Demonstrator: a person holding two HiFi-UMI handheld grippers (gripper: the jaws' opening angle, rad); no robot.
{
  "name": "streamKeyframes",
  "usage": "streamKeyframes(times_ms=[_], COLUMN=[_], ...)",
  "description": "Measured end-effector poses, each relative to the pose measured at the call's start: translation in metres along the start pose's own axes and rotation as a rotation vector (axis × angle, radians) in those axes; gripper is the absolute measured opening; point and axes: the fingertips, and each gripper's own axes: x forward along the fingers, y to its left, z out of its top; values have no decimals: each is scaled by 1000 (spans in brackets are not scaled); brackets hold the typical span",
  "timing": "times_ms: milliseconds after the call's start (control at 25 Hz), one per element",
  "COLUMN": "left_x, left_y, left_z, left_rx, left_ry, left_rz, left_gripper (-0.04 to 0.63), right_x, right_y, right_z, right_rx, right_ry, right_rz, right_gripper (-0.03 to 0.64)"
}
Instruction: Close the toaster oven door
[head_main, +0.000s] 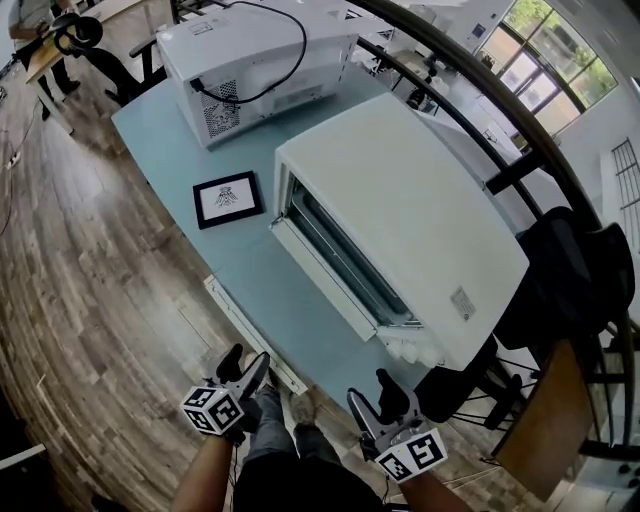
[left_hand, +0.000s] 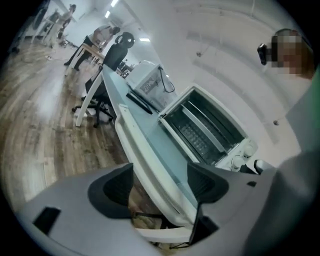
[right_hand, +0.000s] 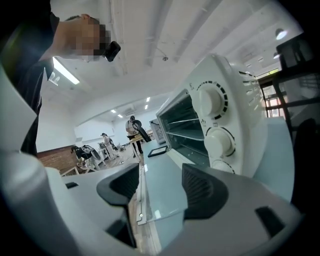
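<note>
I find my left tongs and right tongs both open and empty, just short of the counter's near edge. Beyond them, the toaster oven sits on the counter, door dropped open, a wire rack inside. To its left lies a framed picture; farther off stands a white appliance.

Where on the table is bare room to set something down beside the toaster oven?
There are two bare patches of table: one between the open door and the near edge, one between the framed picture and the white appliance. Behind the door it is crowded: the toaster oven fills the table there.
</note>
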Motion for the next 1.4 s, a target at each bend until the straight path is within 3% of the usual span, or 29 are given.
streamKeyframes(times_ms=[240, 320, 400, 840, 1400], left_x=[23, 28, 29, 14, -19], left_y=[12, 12, 15, 3, -64], left_z=[-21, -22, -22, -10, 43], left_rx=[-242, -298, -326, -303, -209], left_ry=[6, -2, -15, -20, -62], left_rz=[-86, -104, -106, -54, -70], left_gripper=[330, 276, 265, 224, 232], right_x=[-15, -20, -24, -29, -3], right_y=[-5, -7, -9, 2, 41], right_z=[-7, -8, -10, -1, 21], right_rx=[8, 9, 10, -7, -9], right_ry=[21, 25, 27, 2, -46], right_rz=[-46, -57, -66, -24, 151], right_gripper=[264, 262, 261, 248, 247])
